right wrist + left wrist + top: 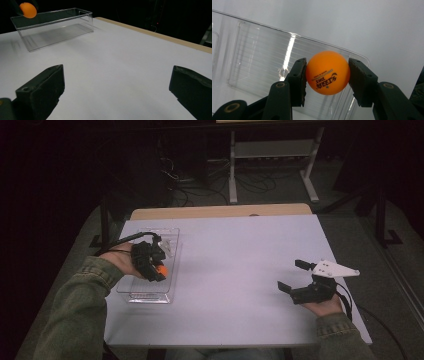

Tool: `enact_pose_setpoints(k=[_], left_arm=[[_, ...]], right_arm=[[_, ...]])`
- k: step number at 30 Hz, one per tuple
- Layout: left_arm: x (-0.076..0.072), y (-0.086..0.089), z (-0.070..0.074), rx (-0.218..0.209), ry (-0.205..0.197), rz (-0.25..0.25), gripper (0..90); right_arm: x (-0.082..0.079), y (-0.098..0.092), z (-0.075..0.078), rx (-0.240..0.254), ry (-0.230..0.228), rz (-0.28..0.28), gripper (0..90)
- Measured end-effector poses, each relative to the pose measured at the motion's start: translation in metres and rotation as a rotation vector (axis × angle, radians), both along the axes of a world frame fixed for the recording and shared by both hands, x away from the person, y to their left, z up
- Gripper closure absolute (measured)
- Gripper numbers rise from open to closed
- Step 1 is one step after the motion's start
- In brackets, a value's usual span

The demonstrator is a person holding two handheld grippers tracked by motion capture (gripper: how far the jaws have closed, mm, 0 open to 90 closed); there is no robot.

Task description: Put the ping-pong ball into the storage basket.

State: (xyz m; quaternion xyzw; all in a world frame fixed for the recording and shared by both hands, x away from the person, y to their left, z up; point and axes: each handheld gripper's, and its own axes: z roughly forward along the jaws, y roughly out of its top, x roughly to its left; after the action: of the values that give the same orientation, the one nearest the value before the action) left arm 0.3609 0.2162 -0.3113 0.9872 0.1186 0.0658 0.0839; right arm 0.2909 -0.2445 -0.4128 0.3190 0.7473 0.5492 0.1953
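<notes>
Orange printed ball (pixel 327 73), gripper-clamped (pixel 327 75)

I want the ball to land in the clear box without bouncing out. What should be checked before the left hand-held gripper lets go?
1. Grip: left hand-held gripper pads press both sides of the orange ball: ok.
2. Ball over the clear box, not the table: ok.
3. Box holds nothing else: ok.
4. Box upright, flat on the table: ok.
5. Ball low enough to avoid a bounce: cannot tell.
6. Right hand-held gripper open, well away from the box: ok.
</notes>
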Motion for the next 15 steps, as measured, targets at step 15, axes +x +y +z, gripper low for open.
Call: enact_pose_setpoints(k=[15], left_arm=[[0.000, 0.001, -0.018, 0.005, 0.026, 0.005, 50.6]], right_arm=[[0.000, 0.000, 0.000, -0.004, -0.001, -0.001, 0.0]])
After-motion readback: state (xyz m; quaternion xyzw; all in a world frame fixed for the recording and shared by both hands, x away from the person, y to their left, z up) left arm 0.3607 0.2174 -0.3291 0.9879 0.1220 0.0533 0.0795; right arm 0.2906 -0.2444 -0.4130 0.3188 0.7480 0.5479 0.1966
